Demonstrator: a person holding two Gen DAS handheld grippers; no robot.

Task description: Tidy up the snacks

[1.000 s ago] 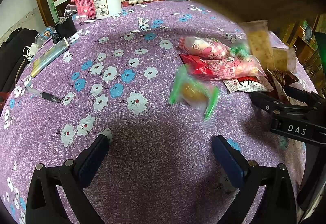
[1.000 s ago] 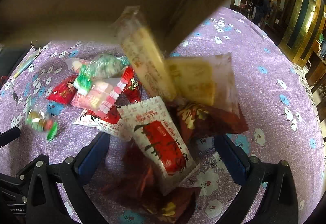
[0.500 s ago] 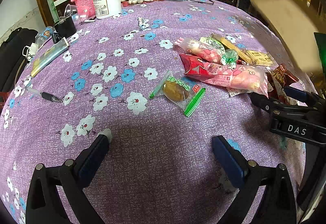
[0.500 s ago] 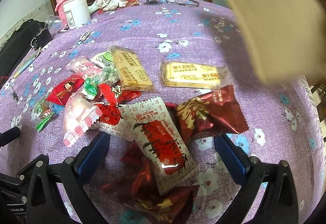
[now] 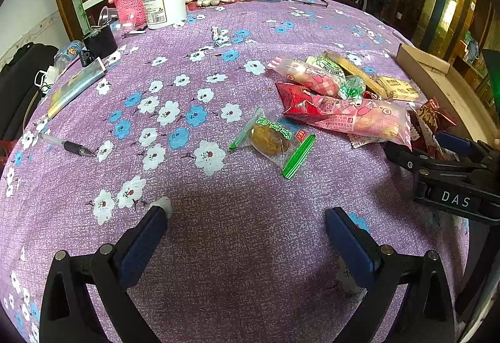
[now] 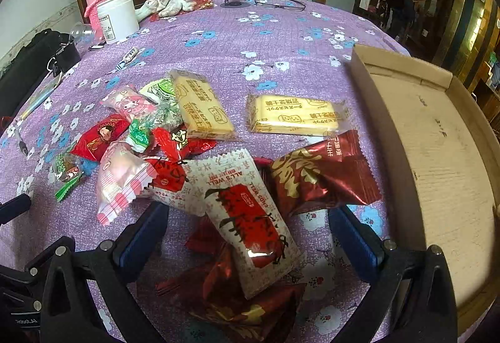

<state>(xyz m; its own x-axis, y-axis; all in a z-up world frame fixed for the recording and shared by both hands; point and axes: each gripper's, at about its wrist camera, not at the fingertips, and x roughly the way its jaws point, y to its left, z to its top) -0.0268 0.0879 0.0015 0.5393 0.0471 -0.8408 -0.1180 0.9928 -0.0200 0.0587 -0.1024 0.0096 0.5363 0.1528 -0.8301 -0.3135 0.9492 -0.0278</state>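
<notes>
Both my tools, left (image 5: 245,222) and right (image 6: 248,226), are spread and empty. Snacks (image 6: 250,211) are piled on the surface beside the box (image 6: 437,161). Overlapping slick wrappers could mean I grab two or one slips.

My left gripper (image 5: 245,218) hovers with fingers spread wide, holding nothing. My right gripper (image 6: 248,219) matches: fingers apart, empty.

wrapped snacks (image 6: 200,143) lie scattered flat at the frame's centre: two yellow biscuit packs (image 6: 293,119), dark red foil packets (image 6: 322,176), pink pouches (image 5: 359,119). an empty cardboard box (image 6: 437,155) sits at right.
</notes>
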